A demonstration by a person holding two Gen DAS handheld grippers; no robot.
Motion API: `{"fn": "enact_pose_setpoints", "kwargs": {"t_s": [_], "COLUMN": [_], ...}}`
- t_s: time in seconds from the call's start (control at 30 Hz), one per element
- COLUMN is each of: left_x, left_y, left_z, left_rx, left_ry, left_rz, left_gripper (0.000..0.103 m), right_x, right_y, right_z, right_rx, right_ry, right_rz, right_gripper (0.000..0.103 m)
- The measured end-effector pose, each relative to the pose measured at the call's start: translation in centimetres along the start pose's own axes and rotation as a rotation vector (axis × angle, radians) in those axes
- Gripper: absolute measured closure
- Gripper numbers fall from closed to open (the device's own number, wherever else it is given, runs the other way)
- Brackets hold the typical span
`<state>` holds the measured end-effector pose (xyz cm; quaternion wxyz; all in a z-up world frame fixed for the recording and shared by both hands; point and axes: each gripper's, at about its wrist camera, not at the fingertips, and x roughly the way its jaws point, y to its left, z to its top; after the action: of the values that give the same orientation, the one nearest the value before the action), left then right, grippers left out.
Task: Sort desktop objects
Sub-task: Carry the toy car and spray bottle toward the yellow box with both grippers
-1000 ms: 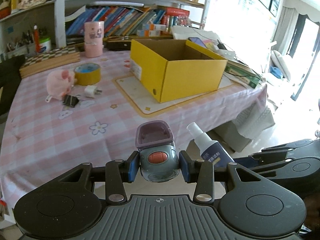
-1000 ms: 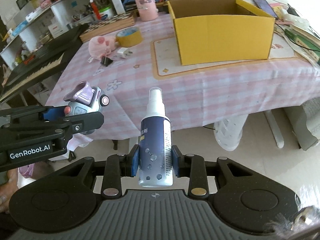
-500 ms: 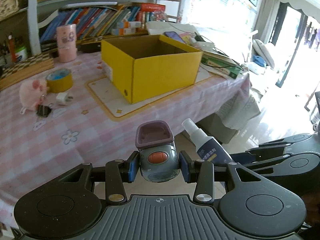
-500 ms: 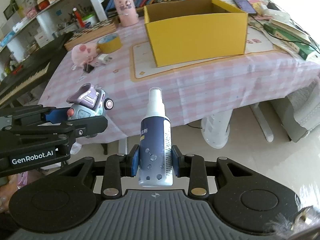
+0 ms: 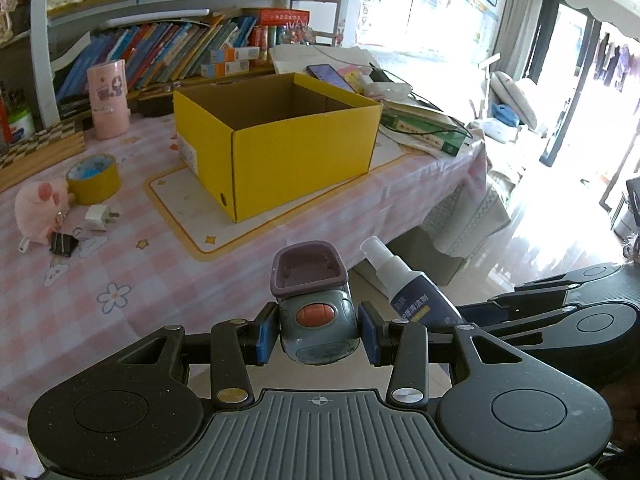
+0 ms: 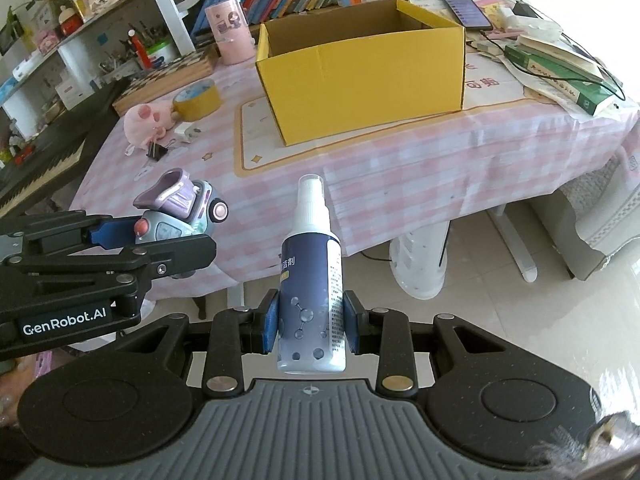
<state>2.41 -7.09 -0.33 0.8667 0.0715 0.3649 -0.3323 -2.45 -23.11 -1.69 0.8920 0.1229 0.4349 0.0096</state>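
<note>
- The grey toy car (image 5: 318, 326) with a purple scoop on top and an orange button sat clamped between blue pads, off the table edge.
- The dark-blue spray bottle (image 6: 311, 292), white nozzle up, stood upright in the other grip.
- The yellow box (image 5: 280, 148) stood open on the table.

Both wrist views downward toward yellow box (image 5: 276, 148), table (image 6: 420, 152).

Ahead of the left gripper (image 5: 318, 334) the open box (image 5: 280, 148) stands on the worktop (image 5: 160, 280); left of it lie the tape roll (image 5: 93, 178), plush toy (image 5: 38, 208), plug (image 5: 100, 216) and binder clip (image 5: 64, 243).
</note>
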Motion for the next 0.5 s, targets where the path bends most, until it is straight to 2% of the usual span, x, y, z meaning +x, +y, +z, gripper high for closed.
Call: {"fn": "enact_pose_setpoints", "kwargs": {"t_s": [0.5], "left_x": [1.6], "left_y": [-1.1], "left_z": [1.6], "left_rx": [0.017], "left_ry": [-0.002], "left_rz": [-0.014], "left_gripper": [0.062], "right_x": [0.3], "right_y": [-2.0], "right_z": [1.2], "right_rx": [0.012], "right_ry": [-0.003], "right_rz": [-0.011], "right_gripper": [0.073]}}
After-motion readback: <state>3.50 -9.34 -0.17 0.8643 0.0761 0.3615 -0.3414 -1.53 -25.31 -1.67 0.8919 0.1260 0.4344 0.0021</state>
